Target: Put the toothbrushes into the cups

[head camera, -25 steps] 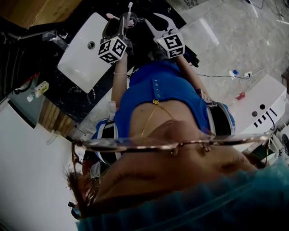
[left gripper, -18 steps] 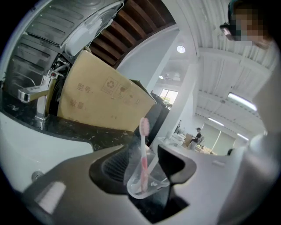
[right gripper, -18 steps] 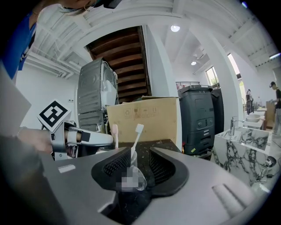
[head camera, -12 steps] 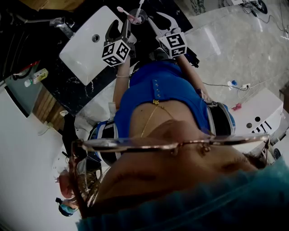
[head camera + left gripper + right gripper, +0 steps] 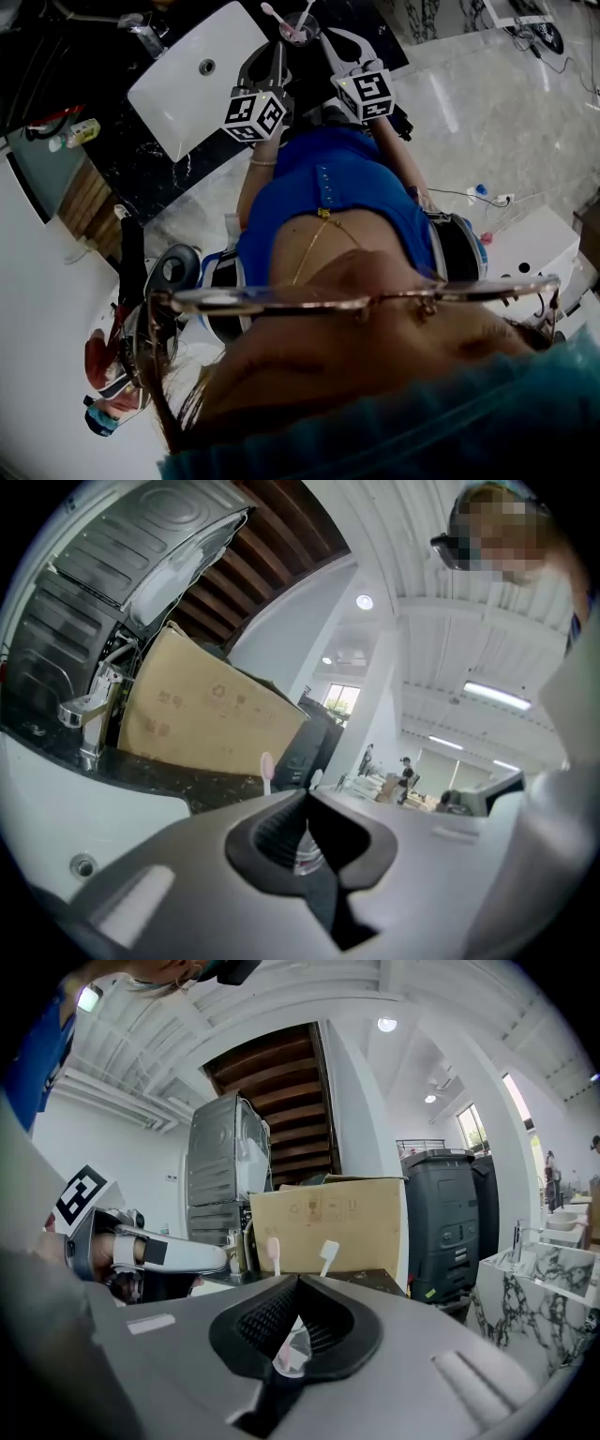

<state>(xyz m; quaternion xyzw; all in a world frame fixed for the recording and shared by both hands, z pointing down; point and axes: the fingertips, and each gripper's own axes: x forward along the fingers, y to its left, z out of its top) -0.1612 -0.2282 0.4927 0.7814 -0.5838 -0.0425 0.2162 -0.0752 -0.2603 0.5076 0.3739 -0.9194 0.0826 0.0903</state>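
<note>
Left gripper (image 5: 306,799): jaws just closed, tips together, nothing between them.
Right gripper (image 5: 298,1284): jaws just closed, tips together, empty.
Cup (image 5: 298,30): clear; at 12 o'clock just beyond both grippers' tips.
Pink toothbrush (image 5: 274,1252), white toothbrush (image 5: 328,1254): standing in the cup, heads up.
Sink (image 5: 187,84): white; at 8 o'clock from the cup in the head view.

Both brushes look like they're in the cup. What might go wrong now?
The left gripper and right gripper, jaws just closed on nothing, sit right by the cup: a forward drift may tip it. The pink toothbrush and white toothbrush lean past its rim, easy to snag.
</note>
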